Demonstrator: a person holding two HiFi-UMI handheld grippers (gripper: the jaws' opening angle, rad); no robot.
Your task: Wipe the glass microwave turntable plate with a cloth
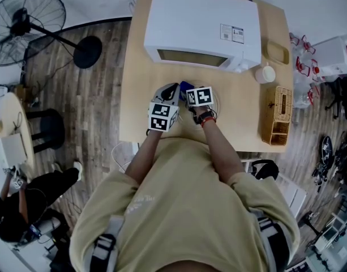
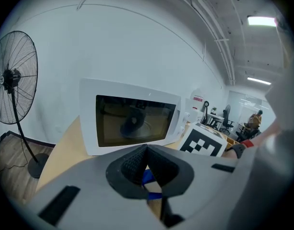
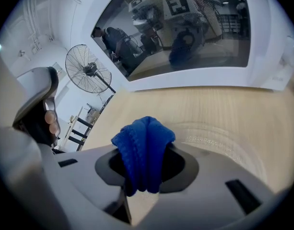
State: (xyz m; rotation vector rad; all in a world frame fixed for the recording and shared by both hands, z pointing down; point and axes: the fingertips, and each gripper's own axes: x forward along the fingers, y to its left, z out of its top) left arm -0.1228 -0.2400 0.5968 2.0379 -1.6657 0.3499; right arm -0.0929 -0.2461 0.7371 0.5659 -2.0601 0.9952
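the glass turntable plate (image 3: 223, 145) is clear, so the pale wood of the table (image 1: 241, 118) shows through it; only its raised, ribbed rim reads plainly, curving across the right gripper view. it lies flat on the table in front of the closed white microwave (image 1: 201, 21), outside the oven. the cloth (image 3: 143, 152) is deep blue with a nubby weave, folded over itself into a thick wad.

the plate sits just beyond and to the right of the right gripper (image 3: 144, 164), its rim close to the jaw tips; whether the cloth touches the glass cannot be told. in the head view the 2 grippers are side by side close to the microwave door, with the cloth (image 1: 185, 86) showing blue between their tips.

the right gripper is clamped on the cloth: the wad fills the gap between its jaws and bulges out past them, with a loose end hanging below. the left gripper (image 2: 147, 152) has its jaws brought together until the tips meet, pointing at the microwave door. a sliver of blue shows through the narrow gap lower down, and it is not clear that the jaws nip anything.
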